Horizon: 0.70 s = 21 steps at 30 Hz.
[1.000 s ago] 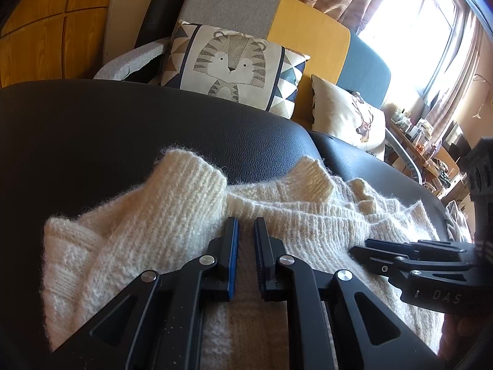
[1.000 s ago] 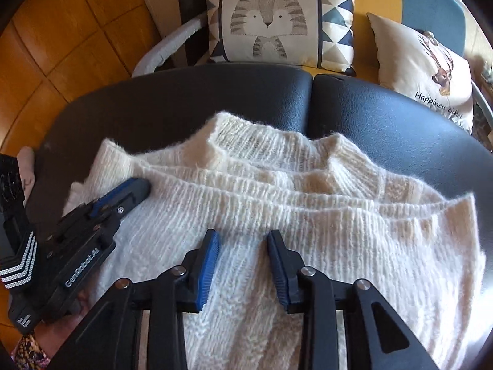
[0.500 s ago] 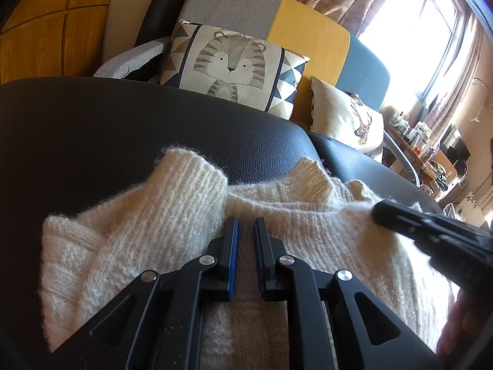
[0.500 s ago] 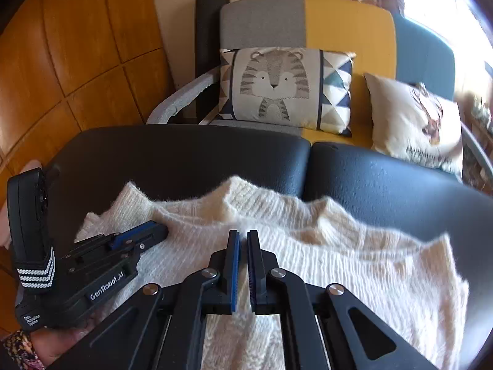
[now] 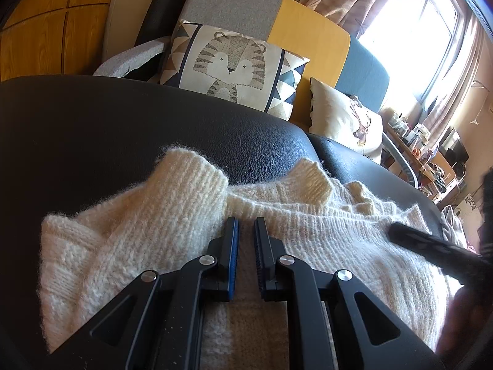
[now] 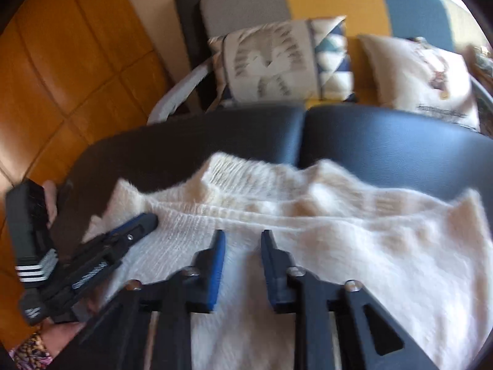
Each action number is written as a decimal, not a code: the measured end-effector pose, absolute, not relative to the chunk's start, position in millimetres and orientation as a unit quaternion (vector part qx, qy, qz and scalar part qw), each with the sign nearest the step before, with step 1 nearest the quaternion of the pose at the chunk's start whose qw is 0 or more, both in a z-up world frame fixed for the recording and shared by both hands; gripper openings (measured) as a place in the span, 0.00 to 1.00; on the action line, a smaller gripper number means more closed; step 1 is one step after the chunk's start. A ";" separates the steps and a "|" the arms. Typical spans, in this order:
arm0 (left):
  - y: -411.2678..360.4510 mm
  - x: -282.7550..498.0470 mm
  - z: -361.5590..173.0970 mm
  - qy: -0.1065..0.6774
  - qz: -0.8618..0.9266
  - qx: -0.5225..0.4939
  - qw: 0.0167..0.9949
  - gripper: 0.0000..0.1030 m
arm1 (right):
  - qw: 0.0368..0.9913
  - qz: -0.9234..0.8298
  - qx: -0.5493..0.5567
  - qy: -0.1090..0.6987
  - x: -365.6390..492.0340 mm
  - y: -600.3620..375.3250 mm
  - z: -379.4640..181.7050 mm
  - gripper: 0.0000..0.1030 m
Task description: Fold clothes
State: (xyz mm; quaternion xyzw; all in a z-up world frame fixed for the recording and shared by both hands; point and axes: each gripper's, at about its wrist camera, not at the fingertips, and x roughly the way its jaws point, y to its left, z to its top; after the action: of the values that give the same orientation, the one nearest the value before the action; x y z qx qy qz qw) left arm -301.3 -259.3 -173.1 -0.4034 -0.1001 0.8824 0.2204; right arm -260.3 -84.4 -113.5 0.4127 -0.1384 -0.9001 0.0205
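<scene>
A cream knitted sweater (image 5: pixel 172 234) lies bunched and partly folded on a black padded bench (image 5: pixel 92 129), its ribbed cuff and collar turned up toward the bench's far edge. The left claw (image 5: pixel 246 225) rests low over the knit, near the folded sleeve, its blue-lined jaws drawn close with only a narrow slot between them; the sweater shows through that slot, and I cannot tell if any of it is pinched. The right claw (image 6: pixel 242 237) hangs over the middle of the sweater (image 6: pixel 354 240) with its jaws opening; the knit lies beneath the gap and the pads are clear of it. The right wrist view is blurred. In it the left claw (image 6: pixel 144 220) sits at the sweater's left edge, held by a hand (image 6: pixel 69 330) with a patterned sleeve at the wrist. Beyond the bench (image 6: pixel 385 141) a sofa (image 5: pixel 308 30) in grey, yellow and blue panels carries a tiger cushion (image 5: pixel 229 67) and a cream cushion (image 5: pixel 342 117)
</scene>
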 end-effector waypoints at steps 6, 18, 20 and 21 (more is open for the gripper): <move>-257.7 -300.7 -173.2 -0.096 0.884 -0.403 0.218 0.11 | -0.041 -0.888 0.451 -0.079 -246.2 -61.5 -104.2 0.26; -256.3 -299.5 -173.6 -0.096 0.884 -0.402 0.217 0.11 | -0.030 -0.868 0.486 -0.096 -251.7 -49.1 -124.0 0.30; -256.3 -299.6 -173.4 -0.096 0.884 -0.402 0.217 0.11 | -0.028 -0.869 0.486 -0.094 -252.0 -49.0 -125.4 0.31; -256.2 -299.8 -173.3 -0.096 0.884 -0.402 0.217 0.11 | -0.028 -0.869 0.486 -0.089 -251.9 -50.4 -125.6 0.31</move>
State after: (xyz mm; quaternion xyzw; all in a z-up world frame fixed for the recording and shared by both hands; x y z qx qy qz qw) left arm -299.8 -256.2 -173.3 -0.4022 -0.0957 0.8843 0.2171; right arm -251.9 -50.4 -125.6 0.4858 -0.0893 -0.8691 -0.0276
